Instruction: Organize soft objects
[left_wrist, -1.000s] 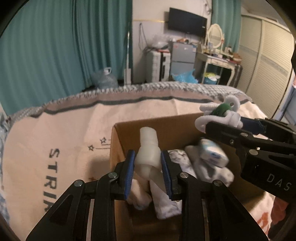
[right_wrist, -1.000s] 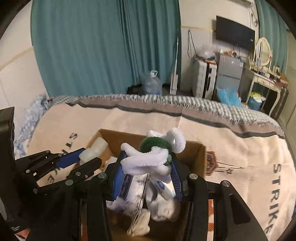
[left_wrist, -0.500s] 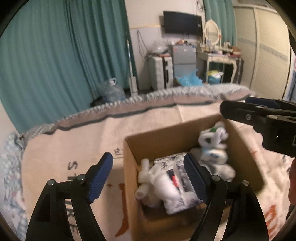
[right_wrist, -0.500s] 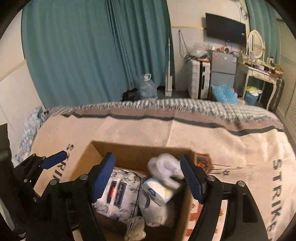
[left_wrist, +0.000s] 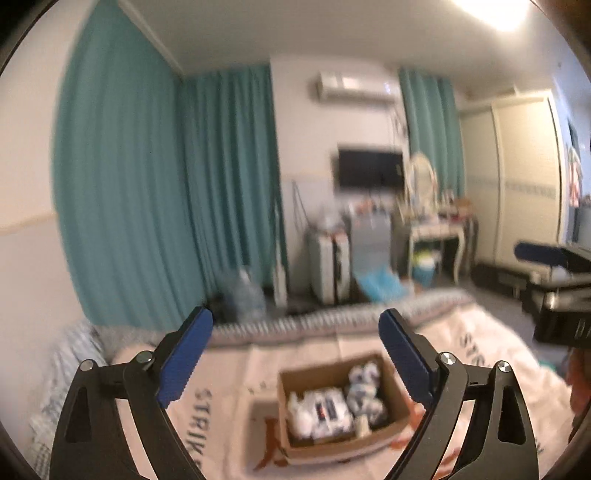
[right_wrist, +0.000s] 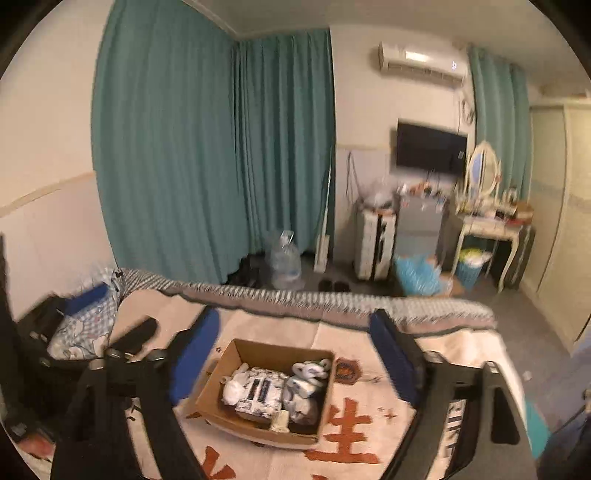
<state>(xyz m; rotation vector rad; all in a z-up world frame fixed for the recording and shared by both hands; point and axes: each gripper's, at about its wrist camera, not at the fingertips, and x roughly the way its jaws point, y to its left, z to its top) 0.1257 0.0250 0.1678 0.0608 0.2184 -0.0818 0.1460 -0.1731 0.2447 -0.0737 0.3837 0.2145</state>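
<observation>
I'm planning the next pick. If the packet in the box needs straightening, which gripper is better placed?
Right, marginally. Both the right gripper and left gripper are opening, empty and raised above the cardboard box. In the right view the packet sits squarely between its fingers; in the left it lies lower, off-centre.

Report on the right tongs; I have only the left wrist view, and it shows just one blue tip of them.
Observer: The right tongs are empty; their jaws are opening with nothing between them.
Operator: Scan the floor next.
Observer: A pair of dark slippers sits near the water jug.
Operator: Check the blanket right of the cardboard box.
Observer: A round badge print lies just beside the box there.
</observation>
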